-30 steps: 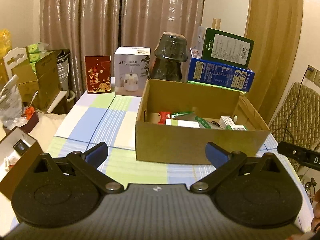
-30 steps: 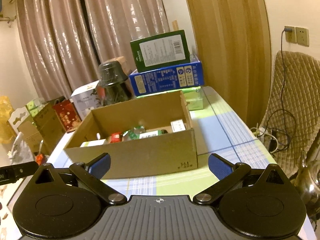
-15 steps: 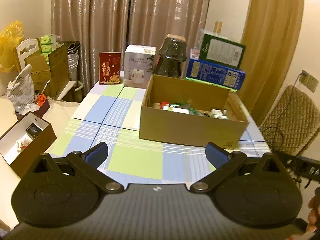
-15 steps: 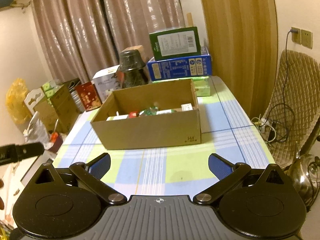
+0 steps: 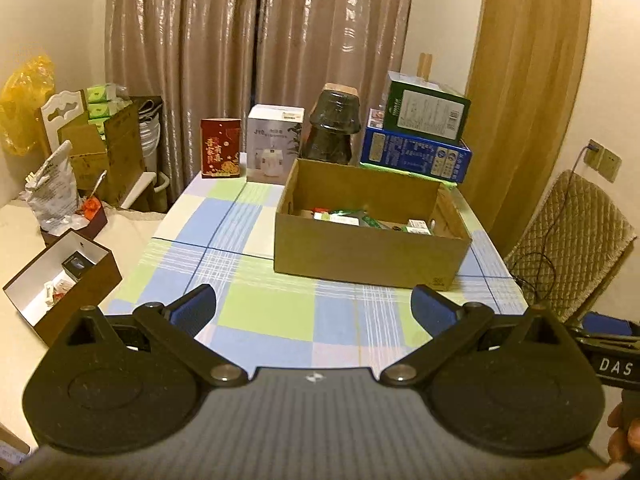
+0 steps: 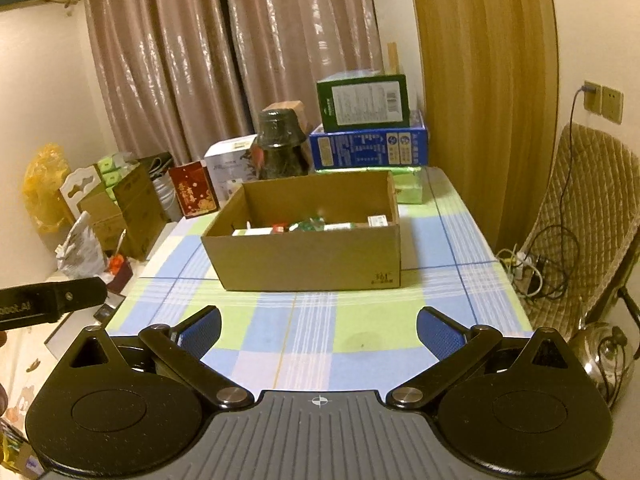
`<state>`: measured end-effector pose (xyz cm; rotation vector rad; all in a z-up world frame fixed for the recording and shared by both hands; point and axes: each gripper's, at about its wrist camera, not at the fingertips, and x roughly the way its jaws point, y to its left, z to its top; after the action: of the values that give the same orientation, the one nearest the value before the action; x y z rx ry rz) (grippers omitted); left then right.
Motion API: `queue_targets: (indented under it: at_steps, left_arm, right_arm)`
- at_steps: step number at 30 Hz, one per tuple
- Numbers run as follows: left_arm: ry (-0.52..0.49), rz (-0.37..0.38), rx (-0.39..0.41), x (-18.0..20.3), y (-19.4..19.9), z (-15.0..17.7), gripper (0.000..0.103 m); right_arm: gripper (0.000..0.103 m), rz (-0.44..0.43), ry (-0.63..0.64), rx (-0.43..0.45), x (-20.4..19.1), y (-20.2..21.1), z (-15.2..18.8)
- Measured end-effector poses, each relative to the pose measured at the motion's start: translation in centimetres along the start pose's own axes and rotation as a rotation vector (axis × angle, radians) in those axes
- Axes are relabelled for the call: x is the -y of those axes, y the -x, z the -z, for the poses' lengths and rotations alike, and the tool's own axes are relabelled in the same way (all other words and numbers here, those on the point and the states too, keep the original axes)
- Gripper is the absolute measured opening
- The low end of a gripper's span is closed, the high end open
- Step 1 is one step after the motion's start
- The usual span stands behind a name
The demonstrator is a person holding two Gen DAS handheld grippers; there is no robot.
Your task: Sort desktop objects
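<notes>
On the left, our left gripper (image 5: 314, 308) hangs spread wide and empty above the near edge of the checked tablecloth (image 5: 264, 312). Off the table's left side sits a small open brown box (image 5: 60, 280) on a lower surface. At centre stands the cardboard box (image 5: 368, 248), and the small packets (image 5: 352, 218) we are sorting lie inside it; we think they are cartons and sachets, though they are too small to tell. Behind it are a red box (image 5: 221, 148), a white carton (image 5: 274, 142), a dark jar (image 5: 334, 124) and stacked blue and green boxes (image 5: 420, 136). On the right, our right gripper (image 6: 318, 332) is likewise wide apart, carrying nothing.

Both grippers are well back from the box. Reaching in low could catch the near wall and shove the box toward the jar; packets crowded together invite a double pick.
</notes>
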<state>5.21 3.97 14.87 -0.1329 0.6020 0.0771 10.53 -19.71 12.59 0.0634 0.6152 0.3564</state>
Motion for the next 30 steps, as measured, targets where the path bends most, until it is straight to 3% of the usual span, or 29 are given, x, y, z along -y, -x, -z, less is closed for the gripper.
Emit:
queue_targets:
  at_steps: [11, 30]
  left_arm:
    - [-0.028, -0.015, -0.008, 0.6, 1.4, 1.1, 0.102]
    - [-0.074, 0.029, -0.043, 2.3, 2.5, 3.9, 0.102]
  right_arm:
    - [0.101, 0.034, 0.026, -0.007, -0.4, 1.7, 0.7]
    - [0.101, 0.058, 0.022, -0.023, 0.6, 3.7, 3.2]
